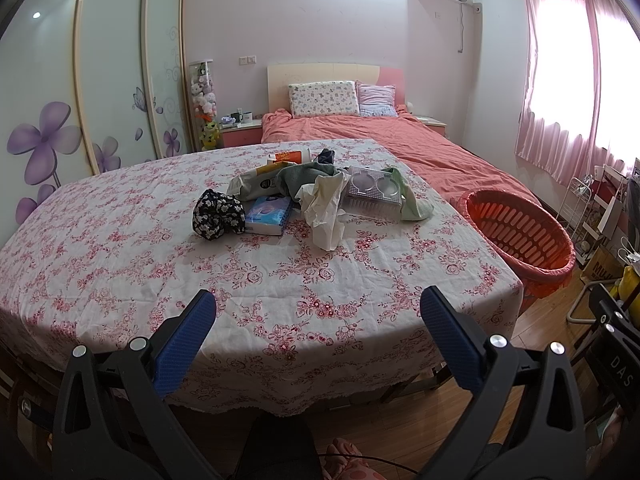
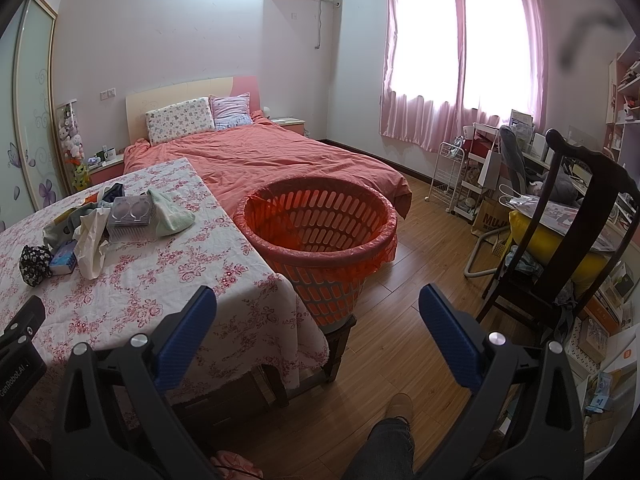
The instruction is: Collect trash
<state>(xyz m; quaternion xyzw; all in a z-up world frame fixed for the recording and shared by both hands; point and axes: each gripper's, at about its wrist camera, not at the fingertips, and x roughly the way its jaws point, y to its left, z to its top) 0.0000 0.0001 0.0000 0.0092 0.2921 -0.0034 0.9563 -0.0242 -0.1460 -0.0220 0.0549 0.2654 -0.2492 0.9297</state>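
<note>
A heap of litter lies mid-table on the floral cloth (image 1: 120,264): crumpled white tissue (image 1: 326,210), a clear plastic tray (image 1: 374,194), a blue tissue pack (image 1: 268,214), a black floral pouch (image 1: 218,214), green cloths (image 1: 416,204), a wipes packet (image 1: 256,184) and an orange-labelled tube (image 1: 290,157). The orange bin (image 2: 316,224), lined with a red bag, stands off the table's right corner. My left gripper (image 1: 318,308) hangs open over the near table edge, well short of the heap. My right gripper (image 2: 318,306) is open in front of the bin, holding nothing.
A bed with a salmon cover (image 2: 260,156) lies behind the table and bin. A dark wooden chair (image 2: 560,216) with a yellow cushion and a cluttered desk stand at the right. Wood floor (image 2: 420,248) lies between bin and chair. A person's leg and foot (image 2: 396,416) show below.
</note>
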